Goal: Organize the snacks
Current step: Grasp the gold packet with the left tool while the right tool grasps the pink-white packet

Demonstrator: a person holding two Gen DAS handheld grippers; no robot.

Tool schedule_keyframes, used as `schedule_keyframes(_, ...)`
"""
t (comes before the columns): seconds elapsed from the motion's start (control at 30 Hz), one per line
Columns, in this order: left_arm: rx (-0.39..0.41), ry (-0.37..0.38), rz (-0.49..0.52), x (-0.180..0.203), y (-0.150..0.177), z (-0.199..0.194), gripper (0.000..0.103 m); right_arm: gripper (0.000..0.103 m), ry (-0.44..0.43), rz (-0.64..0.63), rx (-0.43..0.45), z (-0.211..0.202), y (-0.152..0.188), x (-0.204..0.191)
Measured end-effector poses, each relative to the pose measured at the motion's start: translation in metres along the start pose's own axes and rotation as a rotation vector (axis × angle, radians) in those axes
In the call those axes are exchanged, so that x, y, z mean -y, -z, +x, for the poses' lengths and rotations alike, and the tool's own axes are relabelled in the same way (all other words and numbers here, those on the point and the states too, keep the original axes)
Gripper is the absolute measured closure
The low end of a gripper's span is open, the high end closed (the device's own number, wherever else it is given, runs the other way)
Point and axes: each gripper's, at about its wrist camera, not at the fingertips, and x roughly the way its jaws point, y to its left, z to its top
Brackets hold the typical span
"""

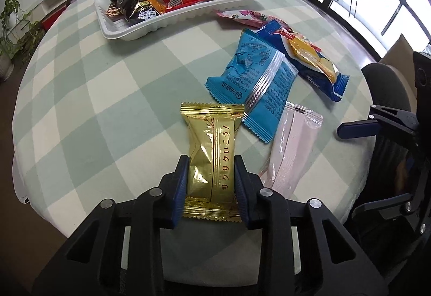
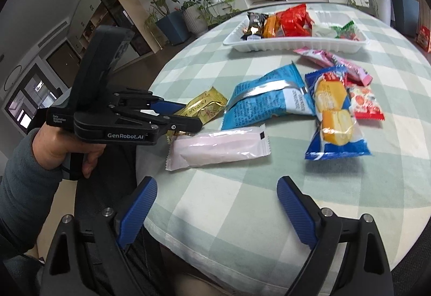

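gold packet (image 1: 211,158): glossy crinkled foil, pillow shape, zigzag ends, pinched at mid-body
left gripper (image 1: 211,185): ribbed blue pads on black plastic, nearly closed, clamped on both sides of the gold packet
right gripper (image 2: 216,209): jaws wide apart, empty, hovering over the checked tablecloth (image 2: 242,188)
pale pink packet (image 2: 218,148): long, matte-clear film, just ahead of the right gripper
light blue packet (image 1: 253,86): crumpled, silver seam, beyond the left gripper
tray (image 1: 126,32): white ribbed plastic, far side, holds shiny wrappers
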Motion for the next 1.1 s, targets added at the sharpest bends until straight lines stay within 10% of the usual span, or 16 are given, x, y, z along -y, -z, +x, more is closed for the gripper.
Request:
schedule_keyframes(0.2, 0.023, 0.036, -0.044, 0.001, 0.015, -0.007, 0.073, 0.012, -0.048, 0.152, -0.029, 0.009, -0.010, 0.010)
schedule_keyframes(0.57, 0.091, 0.143, -0.109, 0.030, 0.045, -0.017, 0.073, 0.018, 0.160, 0.049, -0.057, 0.021, -0.019, -0.007)
schedule_keyframes(1.1, 0.146, 0.054, -0.217, 0.006, 0.060, -0.027, 0.073, 0.021, 0.297, -0.084, -0.111, 0.046, -0.023, -0.036)
